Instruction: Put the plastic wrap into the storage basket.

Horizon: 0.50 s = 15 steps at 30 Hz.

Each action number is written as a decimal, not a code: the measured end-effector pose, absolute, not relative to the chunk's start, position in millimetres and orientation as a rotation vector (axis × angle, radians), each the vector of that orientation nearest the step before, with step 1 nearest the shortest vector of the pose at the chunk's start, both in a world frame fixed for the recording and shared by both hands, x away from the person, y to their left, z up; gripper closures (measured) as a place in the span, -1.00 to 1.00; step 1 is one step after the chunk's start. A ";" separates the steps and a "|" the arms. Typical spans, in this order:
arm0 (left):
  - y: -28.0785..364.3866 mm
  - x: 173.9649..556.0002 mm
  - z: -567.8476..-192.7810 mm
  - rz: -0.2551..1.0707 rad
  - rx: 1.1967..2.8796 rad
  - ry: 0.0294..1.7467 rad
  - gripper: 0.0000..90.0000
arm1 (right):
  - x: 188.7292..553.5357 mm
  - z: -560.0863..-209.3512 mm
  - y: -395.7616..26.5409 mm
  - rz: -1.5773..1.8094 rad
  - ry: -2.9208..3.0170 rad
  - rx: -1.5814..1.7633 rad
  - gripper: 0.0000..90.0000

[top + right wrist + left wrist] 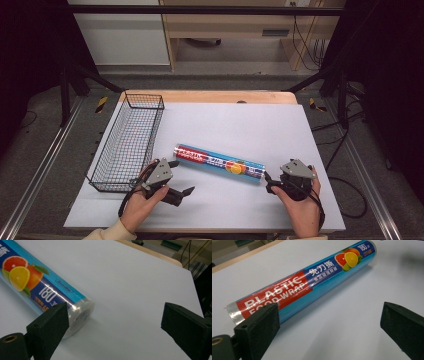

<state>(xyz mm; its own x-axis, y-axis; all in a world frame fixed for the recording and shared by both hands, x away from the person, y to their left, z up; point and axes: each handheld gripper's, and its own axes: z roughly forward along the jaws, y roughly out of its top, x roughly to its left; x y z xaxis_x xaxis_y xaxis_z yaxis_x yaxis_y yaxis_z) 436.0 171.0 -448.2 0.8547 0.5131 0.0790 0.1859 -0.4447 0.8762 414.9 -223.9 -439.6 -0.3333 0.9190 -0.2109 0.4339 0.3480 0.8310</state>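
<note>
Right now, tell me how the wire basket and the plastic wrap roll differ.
The wire basket is black open mesh; the plastic wrap roll is a solid, colourful printed tube. The basket sits at the table's left edge; the roll lies mid-table between both open grippers. Both are long and rest on the white surface.

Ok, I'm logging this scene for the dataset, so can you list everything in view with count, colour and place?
plastic food wrap roll: one, blue and red with citrus print, lying mid-table between both claws
wire basket: one, black, left side of table
table: one, white top with wooden far edge
left claw: one, black, open, near the roll's left end
right claw: one, black, open, at the roll's right end
hands: two, each holding a claw, near edge
</note>
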 end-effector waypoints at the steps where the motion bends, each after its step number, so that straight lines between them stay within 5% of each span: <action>1: 172.0 436.4 -447.8 0.416 2.029 0.512 -0.94 | 415.4 -437.0 -221.8 0.890 1.919 1.159 -0.80; 15: 178.9 438.4 -446.0 0.428 2.025 0.532 -0.94 | 435.6 -395.5 -186.3 0.824 2.133 0.939 -0.80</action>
<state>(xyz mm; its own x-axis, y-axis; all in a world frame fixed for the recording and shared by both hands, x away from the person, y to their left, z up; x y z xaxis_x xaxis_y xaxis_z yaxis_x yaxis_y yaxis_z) 438.4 178.9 -446.0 0.8430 0.5316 0.0818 0.1932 -0.4414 0.8763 435.6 -186.3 -395.5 -0.5269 0.7916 -0.3094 0.3779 0.5442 0.7490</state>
